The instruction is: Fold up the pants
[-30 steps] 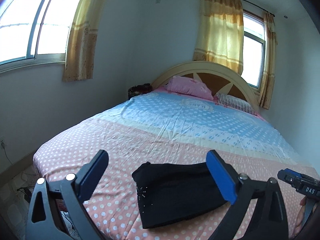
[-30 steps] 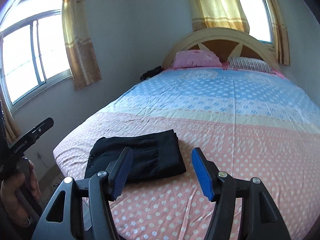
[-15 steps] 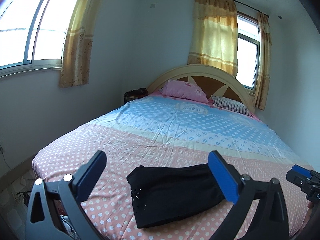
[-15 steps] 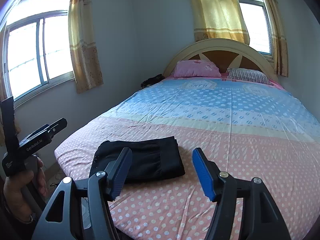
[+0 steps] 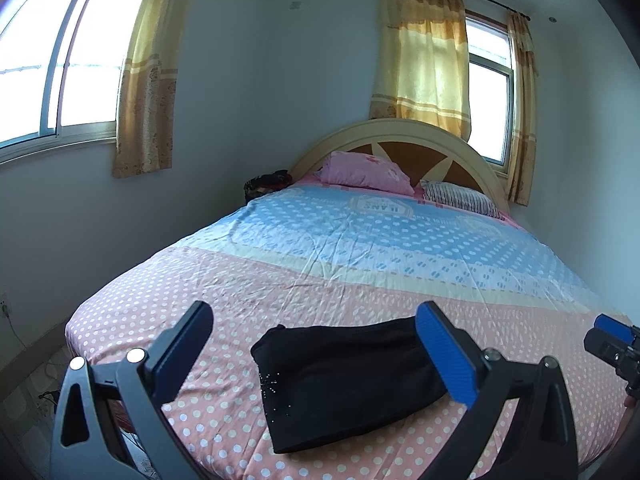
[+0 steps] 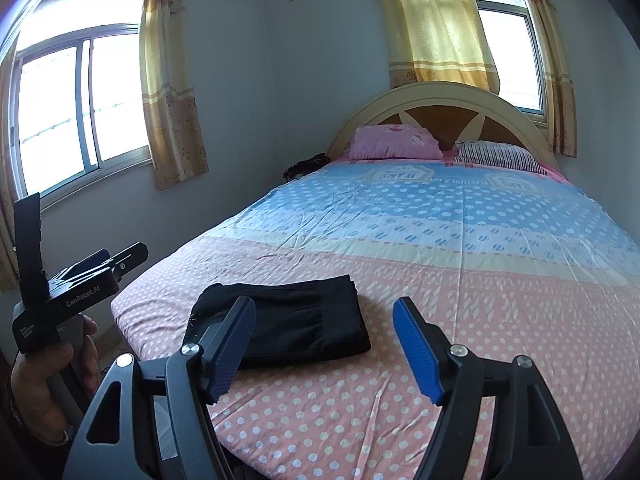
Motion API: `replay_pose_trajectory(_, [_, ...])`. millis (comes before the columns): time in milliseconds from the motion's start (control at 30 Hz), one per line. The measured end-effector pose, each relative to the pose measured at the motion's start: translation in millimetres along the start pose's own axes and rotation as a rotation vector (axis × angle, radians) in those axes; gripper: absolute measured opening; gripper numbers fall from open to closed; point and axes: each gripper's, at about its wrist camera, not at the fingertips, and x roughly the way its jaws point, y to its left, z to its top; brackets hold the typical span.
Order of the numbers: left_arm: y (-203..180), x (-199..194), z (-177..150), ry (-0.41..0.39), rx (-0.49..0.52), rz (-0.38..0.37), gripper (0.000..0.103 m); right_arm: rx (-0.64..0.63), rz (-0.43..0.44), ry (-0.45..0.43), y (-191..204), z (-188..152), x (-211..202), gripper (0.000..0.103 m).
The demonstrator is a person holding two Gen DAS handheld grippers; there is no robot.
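Note:
Black pants (image 5: 340, 380) lie folded into a compact rectangle on the pink dotted sheet near the foot of the bed (image 5: 360, 280). My left gripper (image 5: 314, 320) hangs open in front of them, its fingers framing the bundle without touching it. In the right wrist view the pants (image 6: 304, 320) lie ahead and left of my right gripper (image 6: 323, 308). Its jaws are opening, with nothing between the blue pads. A hand holds the left gripper (image 6: 80, 280) at that view's left edge.
A pink pillow (image 5: 366, 172) and a striped pillow (image 5: 460, 198) rest against the arched headboard (image 5: 400, 136). A dark heap (image 5: 268, 184) sits beside the bed at the wall. The floor (image 5: 36, 368) drops off left of the mattress.
Both grippers have drawn slightly back from the pants, and the right jaws have spread a little wider. The pants have not moved.

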Motion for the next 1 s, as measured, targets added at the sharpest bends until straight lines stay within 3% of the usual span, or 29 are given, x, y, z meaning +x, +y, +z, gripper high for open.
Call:
replay_pose_trajectory(500, [-16.4, -14.1, 6.3, -0.060, 0.059, 0.007, 0.103, -0.006, 0.001, -0.055, 2.5, 1.2, -13.7, 0.072])
replay_pose_trajectory(1000, [-15.6, -12.3, 1.4, -0.056, 0.051, 0.036, 0.103, -0.019, 0.009, -0.019, 5.9, -7.9, -5.8, 0.072])
